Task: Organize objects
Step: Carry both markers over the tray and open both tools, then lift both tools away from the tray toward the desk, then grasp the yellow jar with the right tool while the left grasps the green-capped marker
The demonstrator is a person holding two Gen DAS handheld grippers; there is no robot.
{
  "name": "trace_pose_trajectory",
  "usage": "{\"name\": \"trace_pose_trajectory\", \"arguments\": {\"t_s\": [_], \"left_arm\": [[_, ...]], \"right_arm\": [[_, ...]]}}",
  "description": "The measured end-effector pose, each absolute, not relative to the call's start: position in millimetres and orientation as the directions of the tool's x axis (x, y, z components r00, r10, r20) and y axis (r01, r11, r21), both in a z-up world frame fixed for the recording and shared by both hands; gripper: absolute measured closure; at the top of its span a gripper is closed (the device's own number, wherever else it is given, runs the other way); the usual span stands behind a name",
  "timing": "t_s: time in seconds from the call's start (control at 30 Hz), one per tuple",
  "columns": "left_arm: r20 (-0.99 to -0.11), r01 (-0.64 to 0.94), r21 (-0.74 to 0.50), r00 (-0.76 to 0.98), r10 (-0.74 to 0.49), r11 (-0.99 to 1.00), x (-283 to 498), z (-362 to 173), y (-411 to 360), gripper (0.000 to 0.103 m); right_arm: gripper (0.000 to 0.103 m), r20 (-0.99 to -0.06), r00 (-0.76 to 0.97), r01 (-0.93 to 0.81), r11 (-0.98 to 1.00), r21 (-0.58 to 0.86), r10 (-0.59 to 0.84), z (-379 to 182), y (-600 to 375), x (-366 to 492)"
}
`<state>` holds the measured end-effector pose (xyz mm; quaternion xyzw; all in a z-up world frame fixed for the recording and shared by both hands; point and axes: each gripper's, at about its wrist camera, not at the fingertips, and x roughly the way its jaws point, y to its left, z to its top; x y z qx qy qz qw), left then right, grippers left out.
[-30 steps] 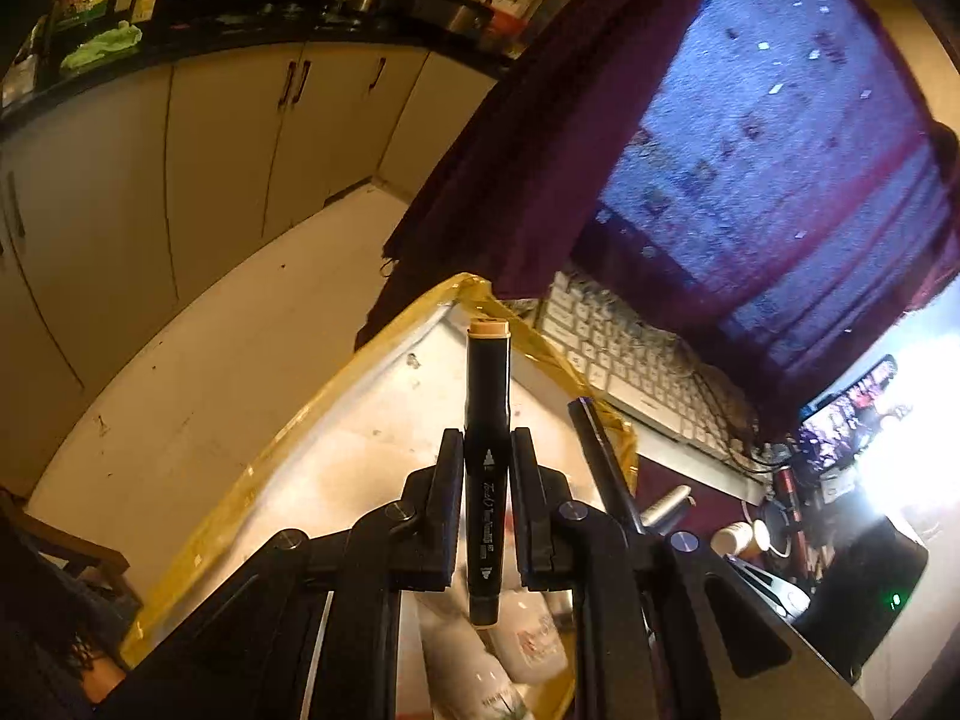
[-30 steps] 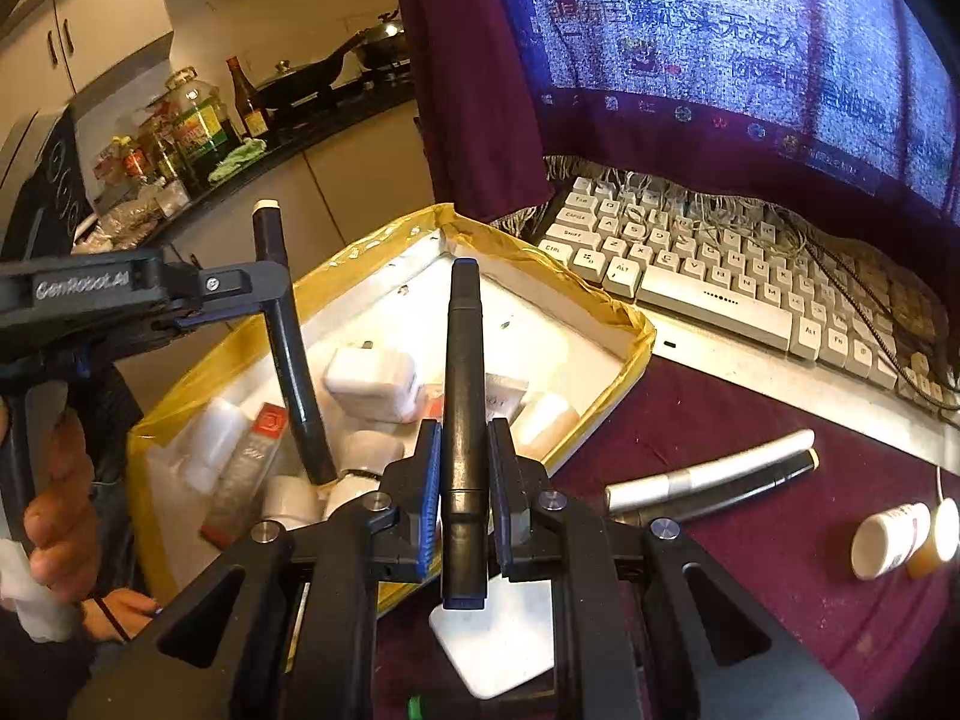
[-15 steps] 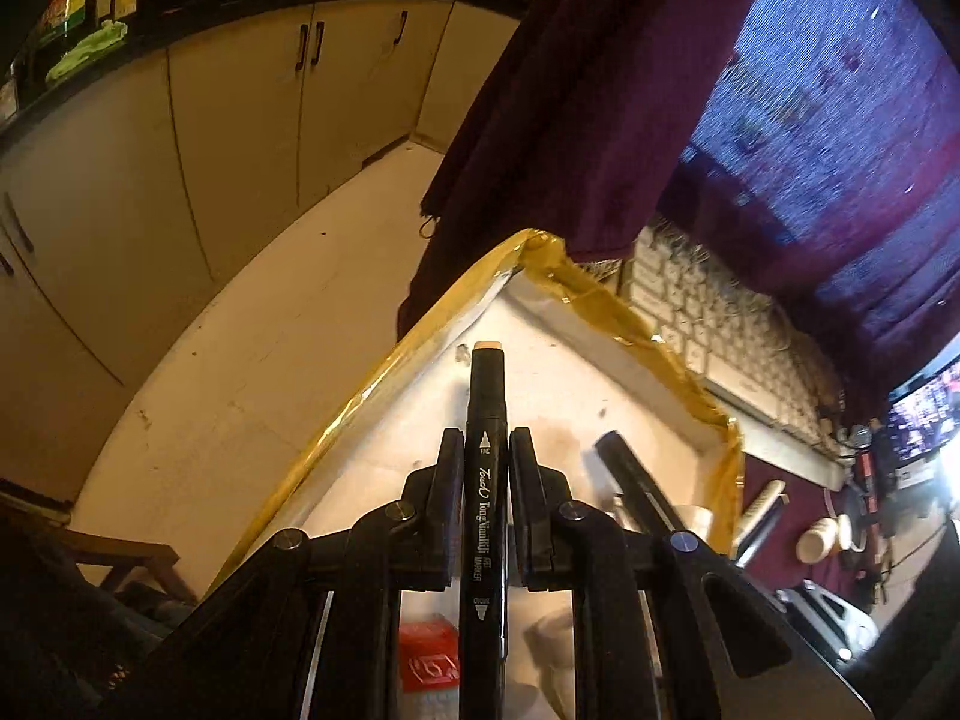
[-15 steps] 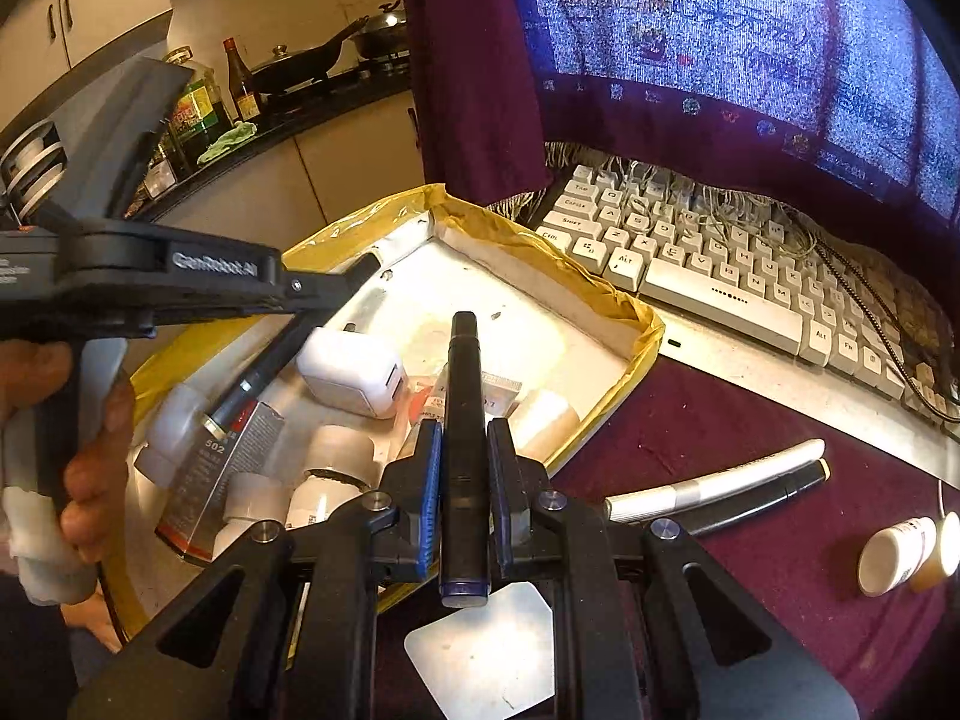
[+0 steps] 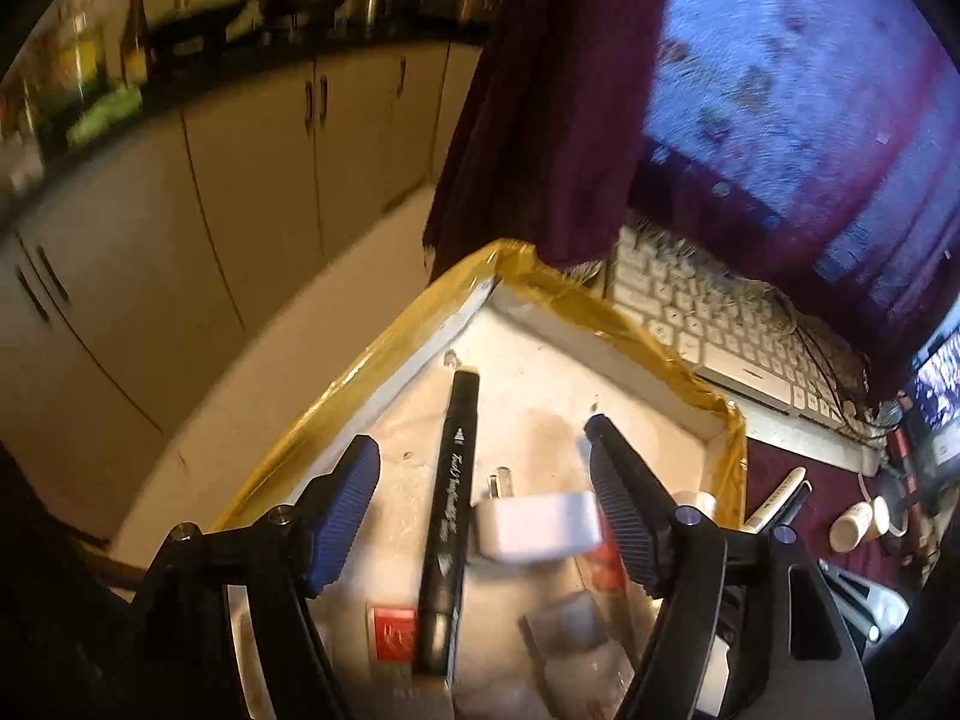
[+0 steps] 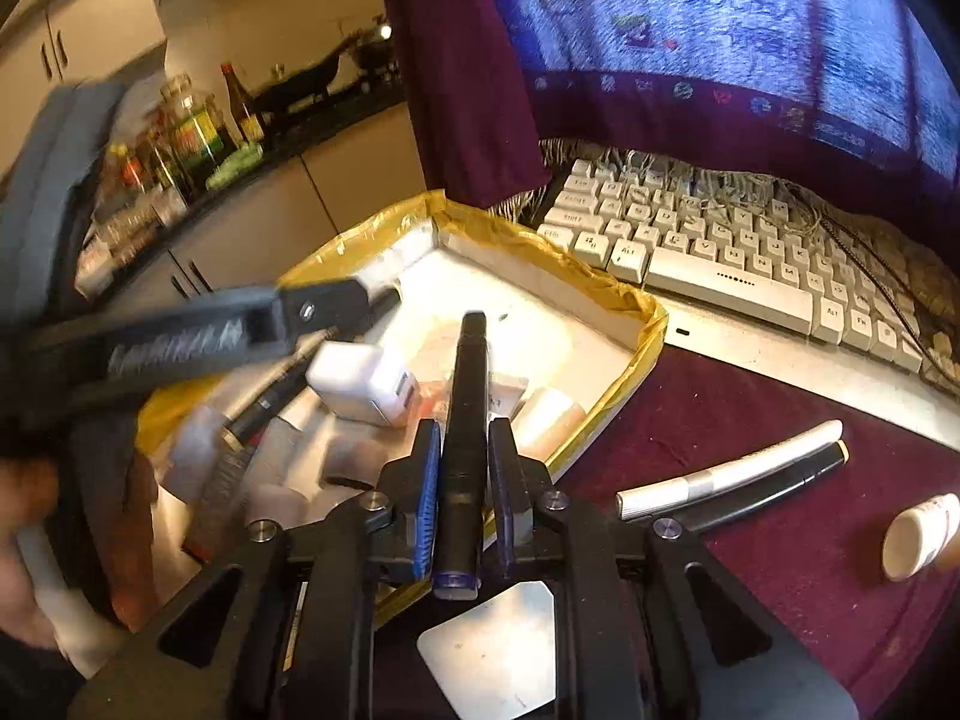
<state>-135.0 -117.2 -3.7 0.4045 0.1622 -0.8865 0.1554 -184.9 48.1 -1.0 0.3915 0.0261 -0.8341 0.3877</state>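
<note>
The left gripper (image 5: 480, 462) has its jaws opening over the box (image 5: 384, 354), and the black marker (image 5: 450, 516) lies loose between the pads, touching neither, its pale cap toward the far corner at frame centre. It rests among the clutter on the box floor: a white charger (image 5: 540, 525) just to its right, a red-labelled pack (image 5: 393, 630) at its lower end. In the right wrist view the left gripper is the blurred bar at the left of the frame.

The right gripper (image 6: 462, 468) is clamped on a second dark marker (image 6: 465, 420), which points up the frame over the box's near edge, about mid-picture. Two more pens (image 6: 738, 474) lie on the maroon cloth (image 6: 750, 408) at the right, with a small white bottle (image 6: 918, 534) past them and a keyboard (image 6: 720, 240) above.

The step in hand looks like dropping markers into the box. To do it well, I would let the left jaws spread fully and lift straight back so the pads do not drag the freed marker or knock the charger. The right marker should go in low, over a bare patch of the floor, roughly parallel to the first, so it settles flat instead of bouncing onto the rim
</note>
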Motion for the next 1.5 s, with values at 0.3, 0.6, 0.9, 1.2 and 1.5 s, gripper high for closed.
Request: {"name": "trace_pose_trajectory", "arguments": {"t_s": [0.3,0.6,0.9,1.2,1.5], "left_arm": [[-0.664,0.389,-0.041,-0.699,-0.265,-0.920,-76.4,20.3,-48.0,0.023],[-0.667,0.271,-0.115,-0.734,-0.128,-0.956,-56.6,-1.8,28.7,0.022],[-0.724,0.075,-0.019,-0.688,-0.038,-0.997,-77.6,-18.0,81.3,0.023],[-0.768,-0.052,-0.002,-0.640,0.035,-0.999,-105.5,-32.5,113.3,0.023],[-0.776,-0.106,0.006,-0.627,0.062,-0.994,-108.0,-38.5,124.8,0.034]], "right_arm": [[0.060,-0.671,-0.390,0.670,-0.694,0.263,-0.630,7.4,108.4,-160.6],[0.060,-0.712,-0.424,0.537,-0.788,0.299,-0.559,-15.4,201.4,-177.0],[0.060,-0.695,-0.434,0.509,-0.793,0.336,-0.573,-23.3,226.7,-183.7],[0.060,-0.713,-0.510,0.443,-0.857,0.263,-0.482,-14.2,260.9,-188.4],[0.060,-0.699,-0.554,0.367,-0.886,0.283,-0.452,-4.9,293.8,-206.7]]}}
